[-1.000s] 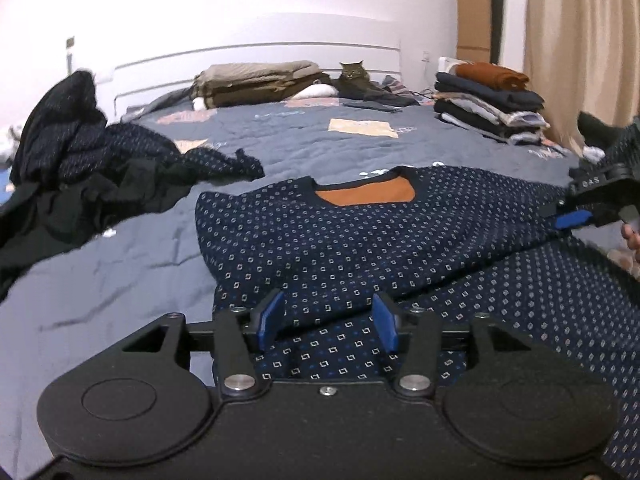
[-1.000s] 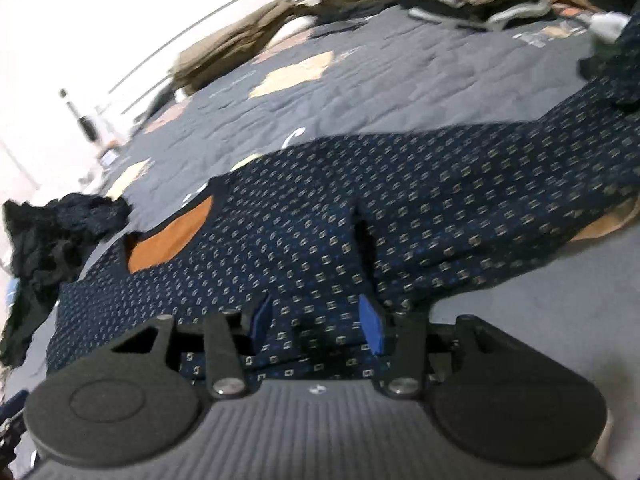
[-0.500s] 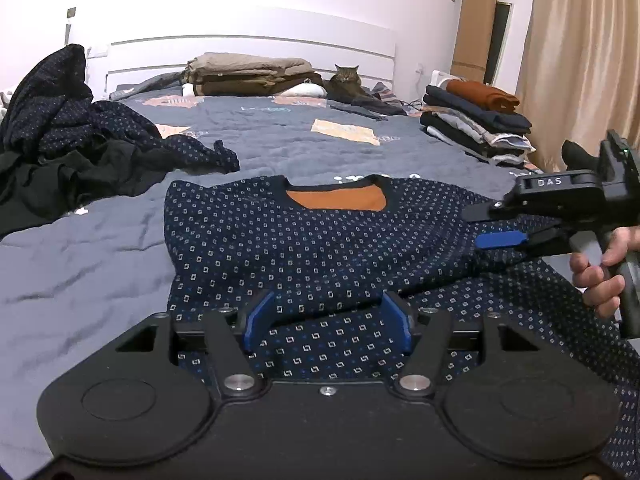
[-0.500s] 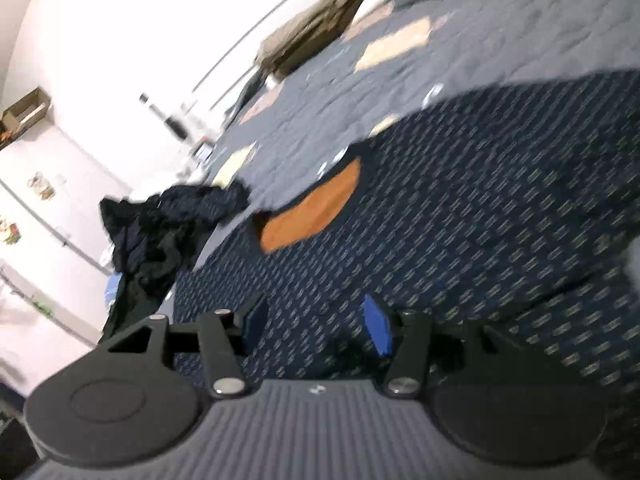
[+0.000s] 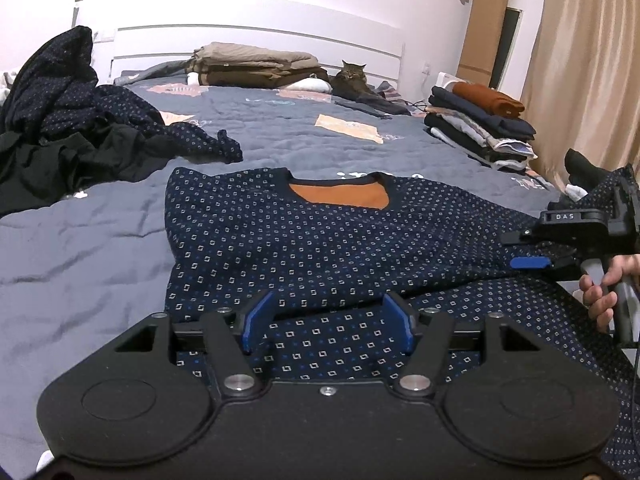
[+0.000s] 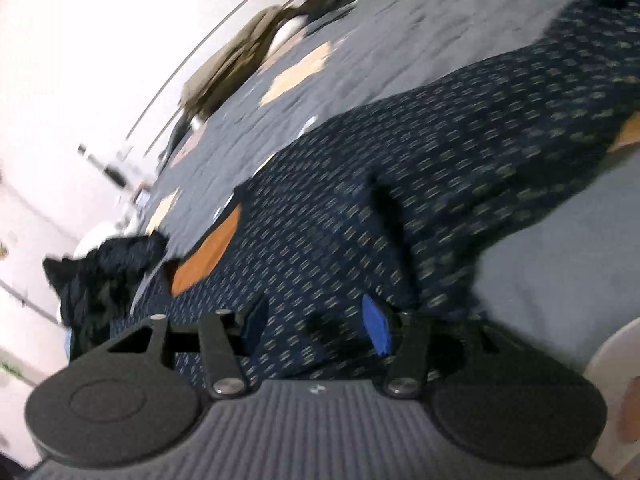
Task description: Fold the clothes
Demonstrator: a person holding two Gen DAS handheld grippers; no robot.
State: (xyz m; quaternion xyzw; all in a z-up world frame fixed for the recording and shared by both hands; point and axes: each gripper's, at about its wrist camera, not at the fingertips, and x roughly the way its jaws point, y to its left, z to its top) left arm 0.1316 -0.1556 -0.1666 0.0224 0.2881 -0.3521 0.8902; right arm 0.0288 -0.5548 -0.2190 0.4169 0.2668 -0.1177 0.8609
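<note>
1. I see a dark blue sweater (image 5: 320,240) with small squares lying flat on the bed (image 5: 80,260), close to the near edge. Its orange inside shows at the neck.
2. My left tool (image 5: 326,328) is over the bottom part of the sweater. Its two blue fingers (image 5: 256,320) are spread wide, and nothing is between them.
3. My right tool (image 6: 316,324) is tipped to one side above the sweater. Its fingers are spread too, with only cloth below them. That view is blurry.
4. From the left camera I see the right tool (image 5: 560,240) at the right side of the sweater, and a hand (image 5: 604,292) holds its handle.
5. One sleeve (image 6: 520,128) runs out toward the right edge of the bed.
6. A messy pile of dark clothes (image 5: 72,120) sits near the left edge of the bed.
7. A neat stack of folded clothes (image 5: 480,128) is by the far right corner.
8. Brown folded blankets (image 5: 256,66) lie at the head of the bed, and a cat (image 5: 352,80) sits just beside them.
9. A tan curtain (image 5: 588,60) hangs on the right.
</note>
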